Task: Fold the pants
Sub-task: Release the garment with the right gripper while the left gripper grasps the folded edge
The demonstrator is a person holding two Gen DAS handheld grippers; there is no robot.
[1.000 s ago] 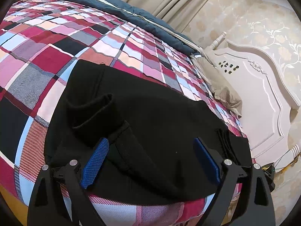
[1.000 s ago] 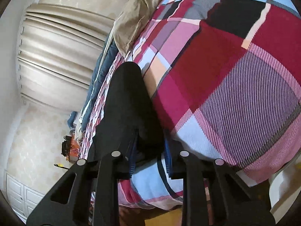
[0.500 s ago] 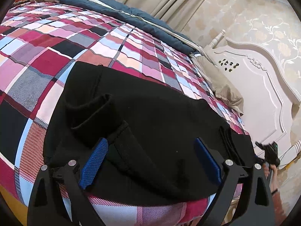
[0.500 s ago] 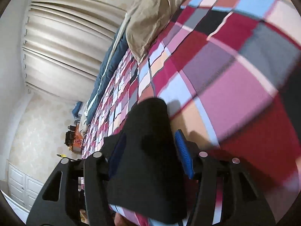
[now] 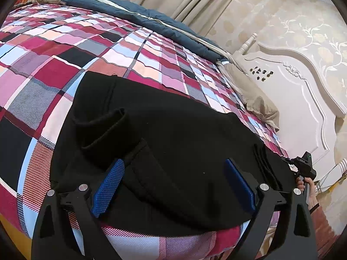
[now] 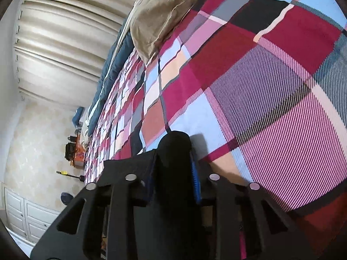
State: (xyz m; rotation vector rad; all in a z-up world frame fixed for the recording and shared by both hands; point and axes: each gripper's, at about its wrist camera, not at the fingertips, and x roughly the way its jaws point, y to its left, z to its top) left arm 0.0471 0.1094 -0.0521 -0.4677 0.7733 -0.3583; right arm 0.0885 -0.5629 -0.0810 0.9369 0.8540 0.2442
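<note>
While the black pants lie spread on the plaid bedspread near its front edge, I hold the left gripper just above them with its jaws wide open, one blue pad over a rolled fold and nothing between the pads. My right gripper has its jaws closed on a bunched piece of the pants, raised off the bedspread. A tan pillow rests against the white headboard.
</note>
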